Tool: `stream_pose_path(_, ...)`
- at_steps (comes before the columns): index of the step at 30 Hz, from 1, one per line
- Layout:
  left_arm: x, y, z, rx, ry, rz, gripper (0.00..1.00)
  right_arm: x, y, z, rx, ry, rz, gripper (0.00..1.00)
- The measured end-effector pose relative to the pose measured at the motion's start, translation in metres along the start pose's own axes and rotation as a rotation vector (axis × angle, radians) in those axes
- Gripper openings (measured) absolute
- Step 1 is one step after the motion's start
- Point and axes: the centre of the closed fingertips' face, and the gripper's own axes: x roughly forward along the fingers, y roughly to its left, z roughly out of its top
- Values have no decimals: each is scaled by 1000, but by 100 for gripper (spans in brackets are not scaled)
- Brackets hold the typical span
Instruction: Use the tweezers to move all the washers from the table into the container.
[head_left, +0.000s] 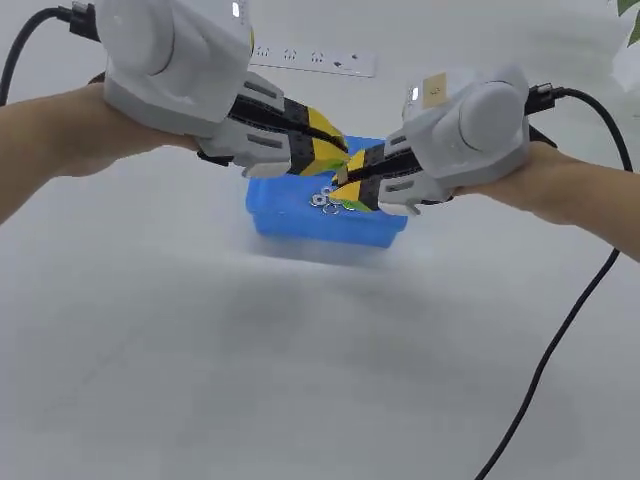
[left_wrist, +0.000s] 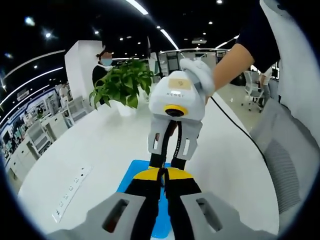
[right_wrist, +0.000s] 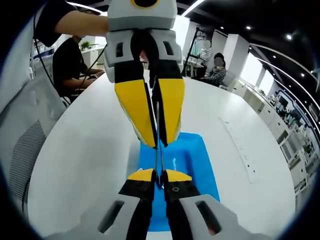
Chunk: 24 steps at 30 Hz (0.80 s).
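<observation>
Washers lie clustered in the blue container on the white desk. The left gripper and right gripper meet tip to tip above it, both pinched narrow on the thin tweezers and partly hiding the washers. A power strip lies behind.

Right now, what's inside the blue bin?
A few washers lie in the blue bin. The left claw and right claw, pinching tweezers over it, cover the rest.
</observation>
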Motion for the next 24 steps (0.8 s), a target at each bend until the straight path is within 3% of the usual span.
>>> stream_pose_path(4,-11,1,-2,56,24,20,6,-9,-4,4,-29,7,-24,8)
stream_pose_path(10,-17,-2,7,75,1,19,6,-19,0,13,-62,24,-32,8)
stream_pose_path(16,-28,-21,8,112,0,-23,6,-36,22,20,-125,71,-21,7)
stream_pose_path(18,-31,-27,9,121,0,-28,6,-36,20,17,-130,73,-21,7)
stream_pose_path(24,-38,-36,13,119,-25,-36,6,-46,35,26,-139,78,-16,7)
